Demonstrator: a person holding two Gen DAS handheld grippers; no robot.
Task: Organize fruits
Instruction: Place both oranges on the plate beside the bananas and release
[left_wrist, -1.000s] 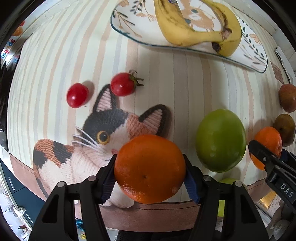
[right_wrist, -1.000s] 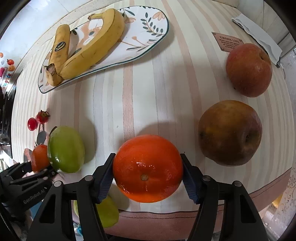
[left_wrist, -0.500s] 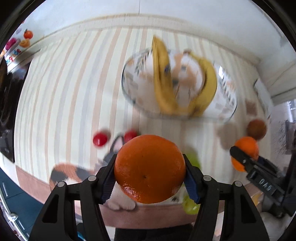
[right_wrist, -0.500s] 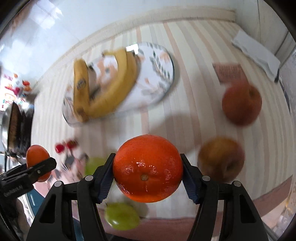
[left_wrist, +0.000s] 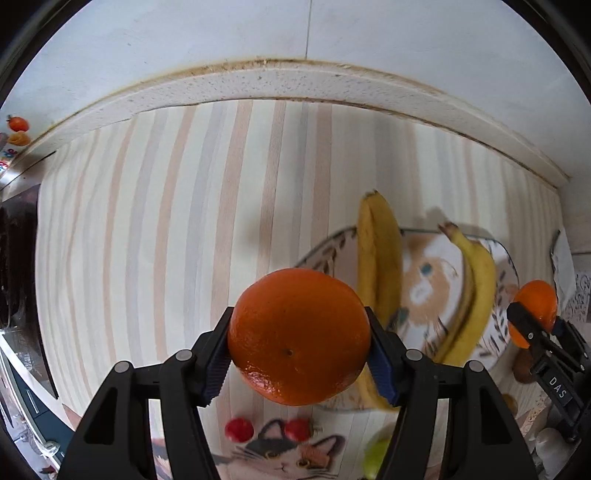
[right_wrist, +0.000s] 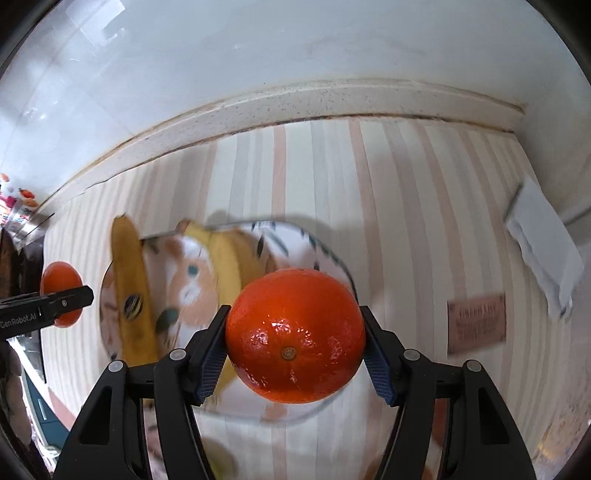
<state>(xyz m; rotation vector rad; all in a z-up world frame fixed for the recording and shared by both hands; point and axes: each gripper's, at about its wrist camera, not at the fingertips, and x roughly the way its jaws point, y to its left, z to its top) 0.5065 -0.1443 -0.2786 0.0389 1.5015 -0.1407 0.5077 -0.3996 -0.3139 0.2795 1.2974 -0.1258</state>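
My left gripper (left_wrist: 299, 354) is shut on an orange (left_wrist: 298, 336) and holds it high above the striped cloth, left of the patterned plate (left_wrist: 424, 280). My right gripper (right_wrist: 295, 347) is shut on a second orange (right_wrist: 294, 334), held above the plate (right_wrist: 325, 254). Two bananas (left_wrist: 380, 254) lie on the plate; they also show in the right wrist view (right_wrist: 129, 291). Each gripper shows in the other's view with its orange: the right one (left_wrist: 535, 314) at the far right, the left one (right_wrist: 61, 299) at the far left.
Two cherry tomatoes (left_wrist: 239, 429) and a green fruit (left_wrist: 375, 458) lie on the cat mat (left_wrist: 280, 458) below. A brown fruit (left_wrist: 522, 365) sits right of the plate. A white cloth (right_wrist: 543, 243) and a label card (right_wrist: 476, 323) lie to the right. The wall ledge (left_wrist: 295, 85) runs behind.
Both grippers have lifted their oranges well up off the table and moved toward the plate. The fruits on the cloth now sit low and far below the views.
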